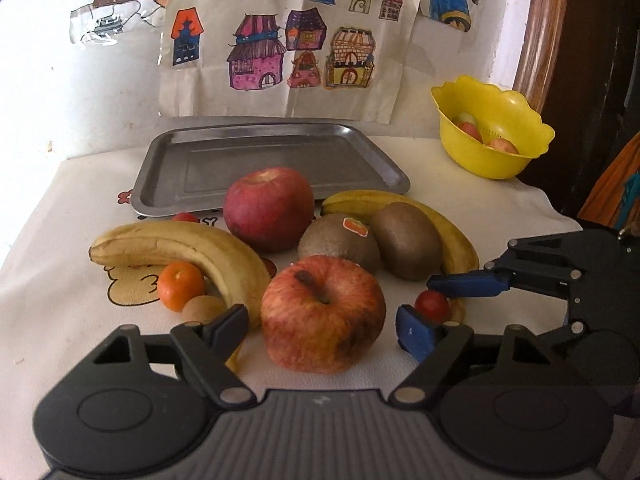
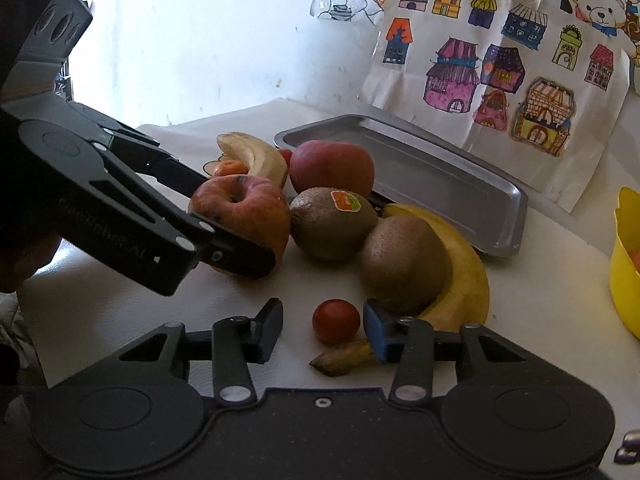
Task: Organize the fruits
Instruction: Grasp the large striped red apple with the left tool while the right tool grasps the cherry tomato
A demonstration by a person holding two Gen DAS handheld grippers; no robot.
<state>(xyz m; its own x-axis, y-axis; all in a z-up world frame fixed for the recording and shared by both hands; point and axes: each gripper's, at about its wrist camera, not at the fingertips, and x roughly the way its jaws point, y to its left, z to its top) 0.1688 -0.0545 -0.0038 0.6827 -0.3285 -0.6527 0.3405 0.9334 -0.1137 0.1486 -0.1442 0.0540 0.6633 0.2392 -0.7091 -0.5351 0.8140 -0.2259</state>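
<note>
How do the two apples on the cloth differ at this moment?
The near apple is streaky red-yellow with dark bruises; the far apple is an even deep red. The near apple sits between the open fingers of the left gripper; the far apple has no gripper around it. The near apple shows a stem in its dimple; on the far one only a pale dimple shows. Both rest on the cloth, outside the tray.

The yellow bowl (image 2: 626,264) is cut off by the right edge in the right wrist view. Fruits inside the bowl (image 1: 486,136) are partly hidden by its wall; their kind cannot be told. A small red fruit (image 1: 185,217) is mostly hidden behind the left banana (image 1: 176,248). The tray's near rim (image 1: 200,210) is partly covered by the dark red apple (image 1: 268,208). The far finger of the left gripper (image 2: 224,220) is hidden behind the speckled apple (image 2: 244,212).
</note>
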